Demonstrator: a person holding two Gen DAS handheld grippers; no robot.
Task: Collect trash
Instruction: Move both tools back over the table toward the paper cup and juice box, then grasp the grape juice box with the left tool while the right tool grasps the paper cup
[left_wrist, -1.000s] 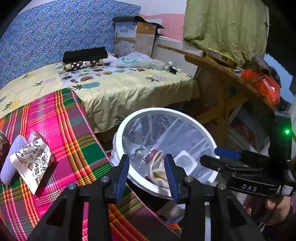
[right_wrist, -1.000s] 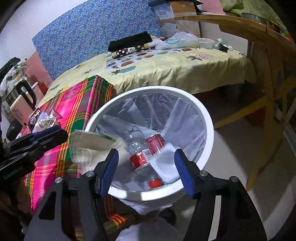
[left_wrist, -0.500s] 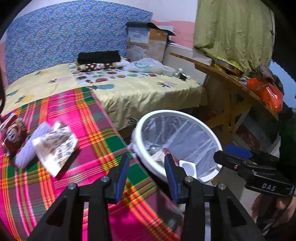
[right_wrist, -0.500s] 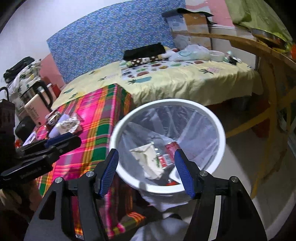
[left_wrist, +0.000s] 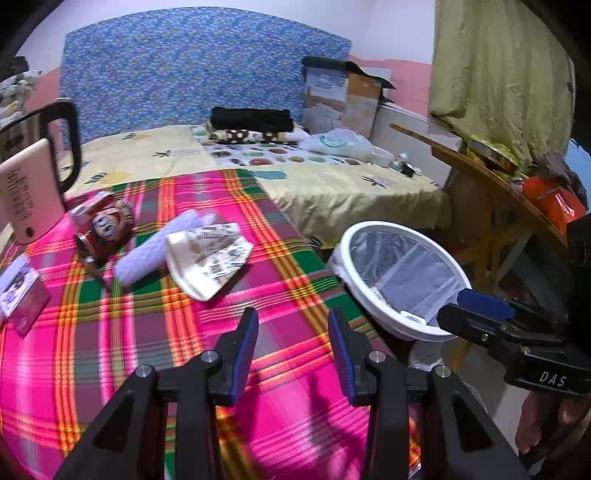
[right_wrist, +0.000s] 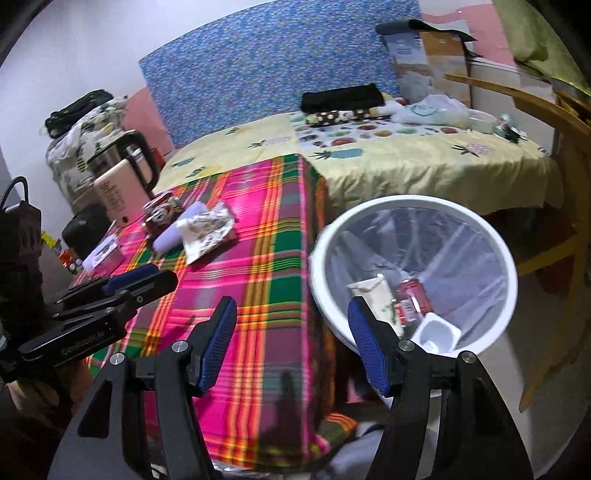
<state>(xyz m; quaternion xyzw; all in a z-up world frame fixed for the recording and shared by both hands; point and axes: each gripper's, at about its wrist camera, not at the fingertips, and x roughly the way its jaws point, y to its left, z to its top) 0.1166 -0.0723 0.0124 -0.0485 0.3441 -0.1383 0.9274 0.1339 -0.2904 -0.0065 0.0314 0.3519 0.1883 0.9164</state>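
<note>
Two grippers hang over a tabletop (left_wrist: 155, 332) draped in pink, green and orange plaid cloth. The left gripper (left_wrist: 293, 334) has its blue-padded jaws about half apart with nothing between them; the right gripper (right_wrist: 291, 338) has its jaws spread wide, likewise with nothing in them. Three pieces of trash lie close together on the cloth: one crumpled printed paper wrapper (left_wrist: 208, 256), one soft white roll (left_wrist: 155, 247) touching its left edge, and one red cartoon-printed can (left_wrist: 105, 227) on its side beyond. One small pink box (left_wrist: 22, 295) lies apart near the left edge, and one beige kettle (left_wrist: 27, 192) stands behind. Beside the tabletop, one round white bin (right_wrist: 413, 273) lined with clear plastic holds a cream tube, a red-labelled bottle and a white plastic tray.
</note>
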